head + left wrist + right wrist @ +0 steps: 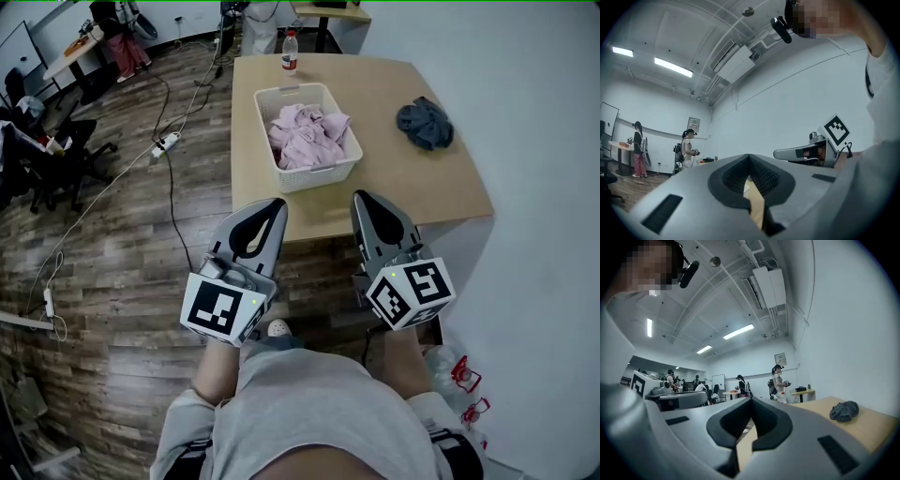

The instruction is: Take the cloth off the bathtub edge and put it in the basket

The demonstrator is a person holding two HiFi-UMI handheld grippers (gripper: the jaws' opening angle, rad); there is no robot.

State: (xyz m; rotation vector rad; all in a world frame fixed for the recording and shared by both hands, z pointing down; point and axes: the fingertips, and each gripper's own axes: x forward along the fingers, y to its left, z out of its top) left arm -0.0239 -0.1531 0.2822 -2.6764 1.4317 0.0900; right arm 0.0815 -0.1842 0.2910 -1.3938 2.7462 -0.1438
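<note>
A dark grey-blue cloth [425, 124] lies crumpled on the wooden table [403, 192], towards its right side; it also shows in the right gripper view as the dark cloth [844, 410]. Left of it stands a white slatted basket [319, 174] holding a pink cloth [307, 136]. My left gripper [277, 204] and right gripper [361, 197] hover side by side over the table's near edge, short of the basket. Both are shut with nothing between their jaws, as the left gripper [749, 157] and right gripper [751, 400] show in their own views.
A plastic bottle [290, 52] stands at the table's far edge. A white wall [544, 141] runs along the table's right side. Cables and a power strip [165, 143] lie on the wooden floor to the left. People [778, 383] stand in the room beyond.
</note>
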